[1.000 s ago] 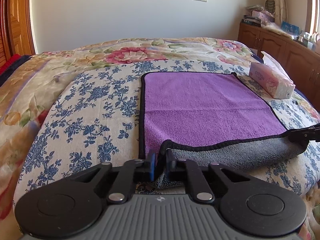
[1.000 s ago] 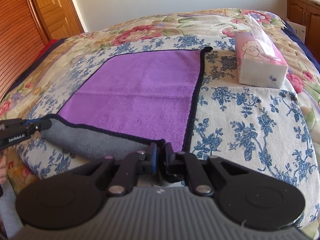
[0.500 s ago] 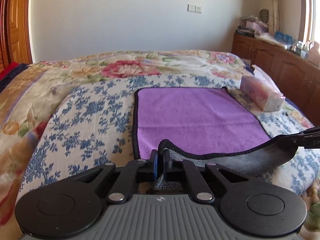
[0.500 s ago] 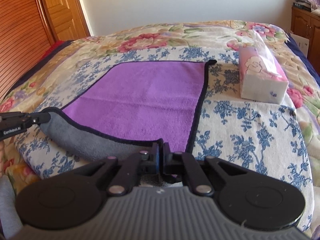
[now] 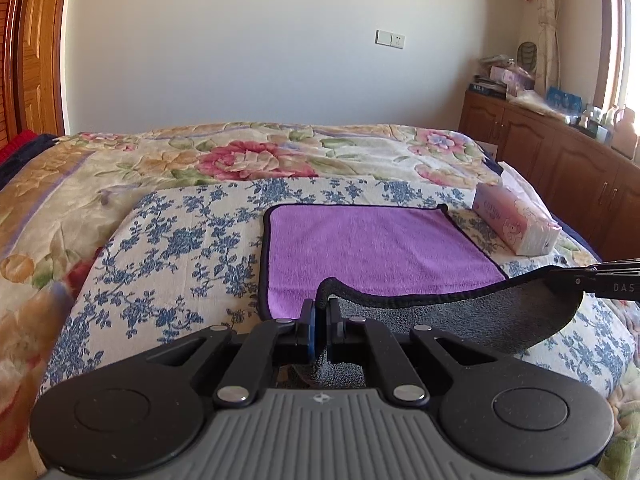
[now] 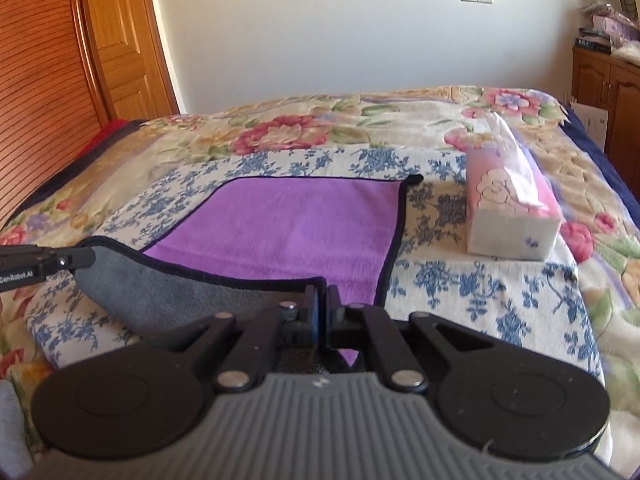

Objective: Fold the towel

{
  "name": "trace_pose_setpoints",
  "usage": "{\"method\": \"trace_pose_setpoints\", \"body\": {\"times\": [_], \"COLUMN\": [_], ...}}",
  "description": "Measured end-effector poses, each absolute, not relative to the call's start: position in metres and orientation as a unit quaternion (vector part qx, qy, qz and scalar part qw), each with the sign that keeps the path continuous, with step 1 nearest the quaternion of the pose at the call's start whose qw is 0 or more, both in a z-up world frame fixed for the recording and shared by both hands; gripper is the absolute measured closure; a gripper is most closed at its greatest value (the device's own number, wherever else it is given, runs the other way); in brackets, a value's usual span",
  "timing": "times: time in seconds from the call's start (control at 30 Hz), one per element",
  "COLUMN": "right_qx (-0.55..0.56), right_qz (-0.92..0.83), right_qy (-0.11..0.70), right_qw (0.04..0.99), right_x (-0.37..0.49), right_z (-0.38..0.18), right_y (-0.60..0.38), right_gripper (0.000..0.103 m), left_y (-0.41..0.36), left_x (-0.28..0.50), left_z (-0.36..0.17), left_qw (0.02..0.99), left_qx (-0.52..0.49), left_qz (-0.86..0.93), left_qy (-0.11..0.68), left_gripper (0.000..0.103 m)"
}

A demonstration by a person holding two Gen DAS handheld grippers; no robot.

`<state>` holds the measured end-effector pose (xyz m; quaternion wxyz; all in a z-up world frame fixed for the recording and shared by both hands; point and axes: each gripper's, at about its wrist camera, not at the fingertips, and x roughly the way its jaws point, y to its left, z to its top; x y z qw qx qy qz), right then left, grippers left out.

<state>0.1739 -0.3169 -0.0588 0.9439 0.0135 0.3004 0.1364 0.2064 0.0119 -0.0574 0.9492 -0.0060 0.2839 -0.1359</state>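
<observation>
A purple towel with a grey underside and black trim lies on the bed; it also shows in the right wrist view. Its near edge is lifted off the bed, grey side towards me. My left gripper is shut on the near left corner. My right gripper is shut on the near right corner. Each gripper shows at the edge of the other's view, the right gripper in the left wrist view and the left gripper in the right wrist view. The far half of the towel lies flat.
A pink tissue box sits on the bed just right of the towel, also in the right wrist view. A wooden cabinet stands at the right, a wooden wardrobe at the left. The floral bedspread surrounds the towel.
Both grippers have risen with the towel's near corners, lifting the near edge higher off the bed. The views have tilted up towards the far wall.
</observation>
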Motion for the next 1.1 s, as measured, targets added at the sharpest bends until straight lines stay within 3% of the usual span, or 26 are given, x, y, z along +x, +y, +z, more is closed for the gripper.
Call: {"method": "trace_pose_setpoints", "body": {"times": [1.1], "right_qx": [-0.02], "right_qz": [0.138], "right_qy": [0.258], "right_qw": [0.956], "right_x": [0.208], "right_z": [-0.052], "right_y": [-0.314], "right_gripper": [0.099], "left_y": [0.007], "left_x": [0.25], "left_z": [-0.048], "left_qw": [0.951], "left_qx": [-0.011], "left_qz": [-0.134], "left_qy": [0.278], "left_gripper": [0.098]}}
